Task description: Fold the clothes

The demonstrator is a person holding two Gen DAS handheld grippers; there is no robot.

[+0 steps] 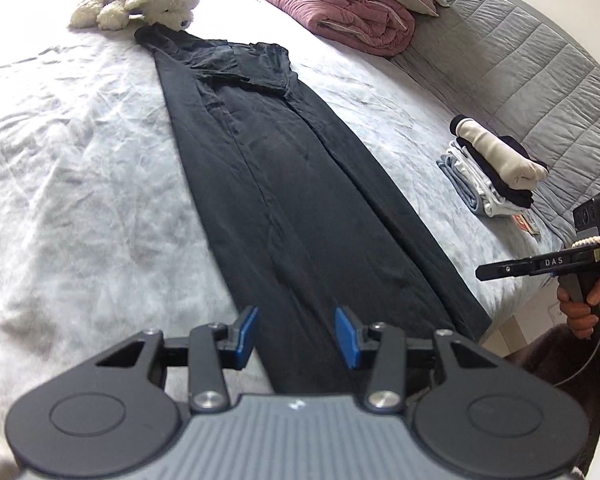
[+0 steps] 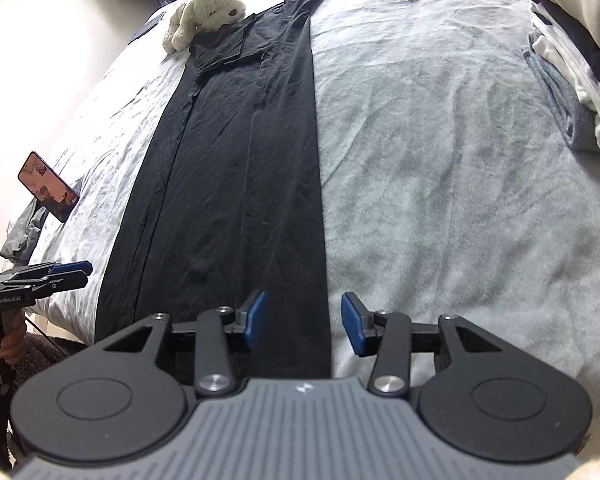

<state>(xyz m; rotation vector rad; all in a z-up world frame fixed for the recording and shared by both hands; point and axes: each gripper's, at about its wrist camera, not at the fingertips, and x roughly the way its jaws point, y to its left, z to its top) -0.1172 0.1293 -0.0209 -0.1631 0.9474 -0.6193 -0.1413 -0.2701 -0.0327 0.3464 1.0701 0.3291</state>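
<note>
One long black garment (image 1: 268, 168) is being shown laid flat down the middle of a bed covered by a wrinkled white sheet (image 1: 80, 168). The cloth is folded lengthwise into a narrow strip, with a sleeve doubled over near the far end, where a white plush toy (image 1: 140, 4) is touching it. The left gripper (image 1: 296, 330) is being held spread above the near hem, nothing pinched. The right gripper (image 2: 304, 322) is being held spread over the strip's right edge, likewise empty.
</note>
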